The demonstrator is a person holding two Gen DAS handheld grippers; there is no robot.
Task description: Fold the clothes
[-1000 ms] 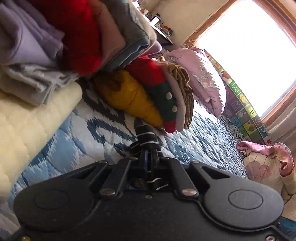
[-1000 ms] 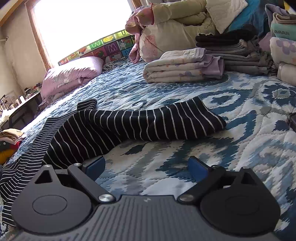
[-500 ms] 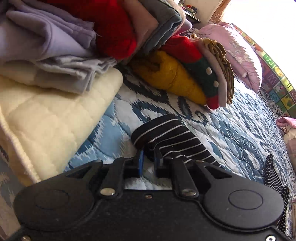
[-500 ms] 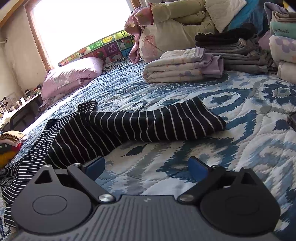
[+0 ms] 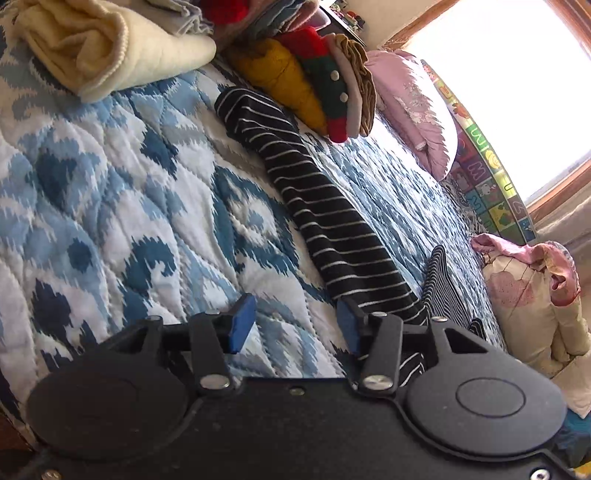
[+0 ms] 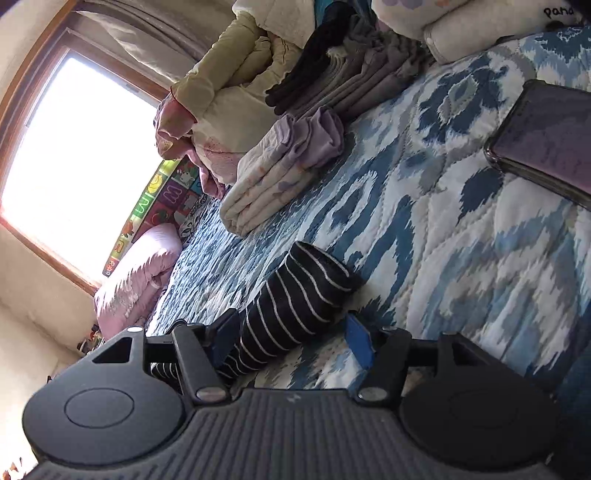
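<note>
My left hand-held gripper (image 5: 291, 325) body hides the striped garment's (image 5: 332, 221) near end. Phone (image 6: 546, 136) cut by the right edge. Windowsill clutter (image 5: 347, 16) too small to identify.

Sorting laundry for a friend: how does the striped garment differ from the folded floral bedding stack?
The striped garment is black with thin white stripes; the floral bedding stack is pale cream and lilac. The garment lies stretched out and unfolded, the stack neatly layered. The garment sits between the right gripper's open jaws; the stack lies farther off. Both rest on the blue quilt.
</note>
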